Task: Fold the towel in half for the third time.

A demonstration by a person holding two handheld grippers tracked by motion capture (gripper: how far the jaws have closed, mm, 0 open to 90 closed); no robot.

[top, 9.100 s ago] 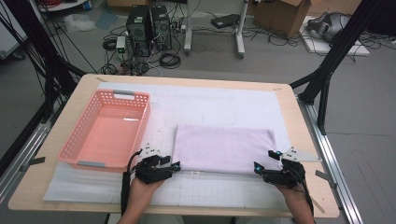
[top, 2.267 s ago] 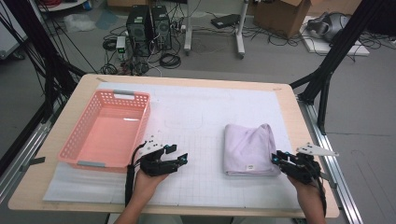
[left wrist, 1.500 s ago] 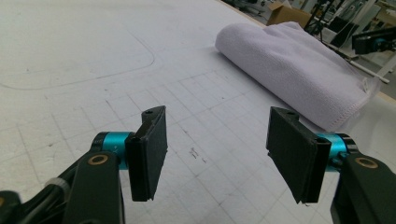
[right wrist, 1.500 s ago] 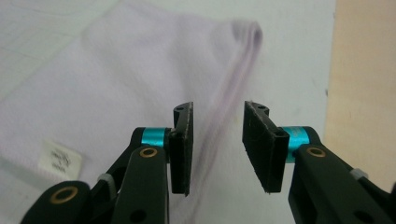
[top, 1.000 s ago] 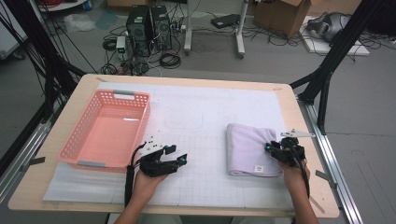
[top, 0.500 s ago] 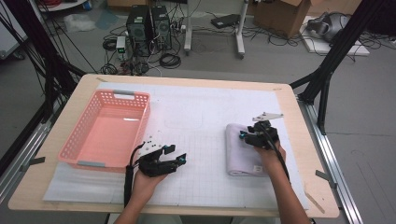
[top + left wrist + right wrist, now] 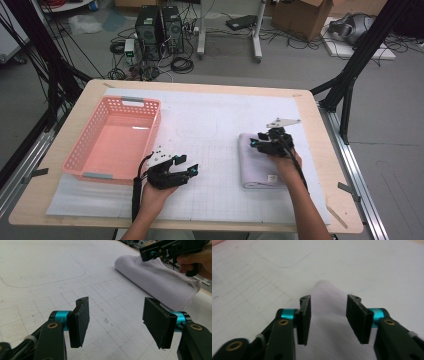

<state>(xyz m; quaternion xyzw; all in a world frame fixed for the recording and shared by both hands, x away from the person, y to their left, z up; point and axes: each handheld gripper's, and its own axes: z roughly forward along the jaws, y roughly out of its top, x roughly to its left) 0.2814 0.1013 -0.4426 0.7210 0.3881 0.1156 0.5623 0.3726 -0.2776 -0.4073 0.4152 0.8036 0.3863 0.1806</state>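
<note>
The left gripper (image 7: 187, 172) sits low over the white gridded mat (image 7: 210, 195) near the person's edge of the table (image 7: 320, 115). Its jaws stand wide apart with nothing between them, as the left gripper view (image 7: 115, 322) shows: only bare mat lies in the gap. From these jaws the folded lilac towel (image 7: 160, 281) lies ahead and to the right, well apart, its rounded folded edge turned toward them and a small tag at its near corner.

The right gripper (image 7: 255, 143) hangs over the far half of that towel (image 7: 257, 167), with the hand (image 7: 285, 162) behind it above the cloth. In the right gripper view the jaws (image 7: 328, 320) are partly open and have just been closing a little; towel (image 7: 329, 340) fills the space beneath and between them, its far corner tapering to a point just beyond the tips. The pads do not press on the cloth, and whether their lower edges touch it cannot be told.

Beyond the left gripper, to its left, the pink basket (image 7: 82, 155) stands on the mat, near that gripper and well apart from the towel.
</note>
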